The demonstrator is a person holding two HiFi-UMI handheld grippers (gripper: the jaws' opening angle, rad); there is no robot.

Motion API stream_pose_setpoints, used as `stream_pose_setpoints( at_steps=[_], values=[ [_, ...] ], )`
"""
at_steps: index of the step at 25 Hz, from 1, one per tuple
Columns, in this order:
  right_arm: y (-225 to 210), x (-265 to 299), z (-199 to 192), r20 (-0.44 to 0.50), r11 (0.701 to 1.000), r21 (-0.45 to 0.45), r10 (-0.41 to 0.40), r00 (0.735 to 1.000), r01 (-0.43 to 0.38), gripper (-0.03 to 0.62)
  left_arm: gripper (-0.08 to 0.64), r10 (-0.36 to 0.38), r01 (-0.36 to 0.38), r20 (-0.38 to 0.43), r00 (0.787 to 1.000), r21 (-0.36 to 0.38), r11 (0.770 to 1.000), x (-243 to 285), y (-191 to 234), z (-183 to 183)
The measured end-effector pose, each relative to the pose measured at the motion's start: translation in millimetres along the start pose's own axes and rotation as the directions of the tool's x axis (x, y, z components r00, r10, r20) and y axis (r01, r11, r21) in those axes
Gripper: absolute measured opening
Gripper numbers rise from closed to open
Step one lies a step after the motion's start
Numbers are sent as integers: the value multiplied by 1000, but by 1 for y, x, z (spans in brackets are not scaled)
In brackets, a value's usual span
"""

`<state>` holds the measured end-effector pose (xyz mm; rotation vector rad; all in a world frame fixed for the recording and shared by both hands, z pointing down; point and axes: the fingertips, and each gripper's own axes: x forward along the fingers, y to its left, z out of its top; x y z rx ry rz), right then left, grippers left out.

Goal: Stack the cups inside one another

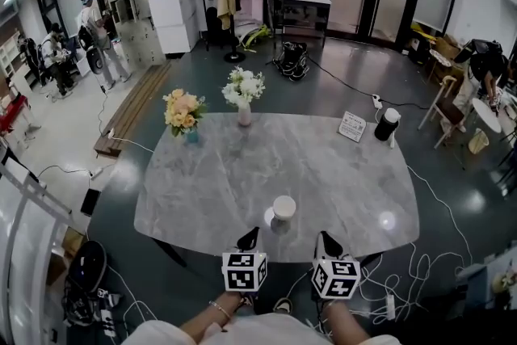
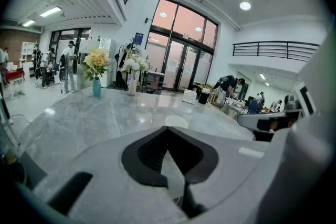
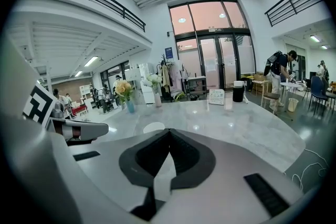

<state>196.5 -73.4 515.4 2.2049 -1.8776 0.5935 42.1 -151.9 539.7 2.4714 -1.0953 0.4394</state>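
A wide table (image 1: 210, 182) of polished grey marble with rounded corners stands in a big hall with a dark, shiny floor. In the head view, a round white cup (image 1: 283, 208) sits near the table's near edge, just beyond and between the tips of the two grippers. Whether it is a single cup or several nested ones cannot be told. The left gripper (image 1: 250, 237) and the right gripper (image 1: 325, 241) point at the table side by side, each with a cube of black-and-white squares. At the far edge are peach flowers in a blue vase (image 1: 185, 114), white flowers in a white vase (image 1: 244, 95), a small printed card (image 1: 352, 126) and a black jug (image 1: 388, 124).

In the left gripper view, the ribbed black pads meet at their tips with nothing between them. Only the cup's pale rim shows above them, and the right gripper is cut off at the frame's right.

In the right gripper view, the jaws are likewise pressed together and empty. The cup's rim peeks out to the left of them, with its body hidden.
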Motion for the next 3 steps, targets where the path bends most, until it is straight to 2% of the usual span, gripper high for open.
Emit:
stream_pose_setpoints(
  at_steps=[3],
  values=[
    [-2, -2, -2, -2, 1000, 6, -5, 1000, 5, 6, -5, -1, 1, -4, 1000, 0, 1000, 0, -1, -2]
  ],
)
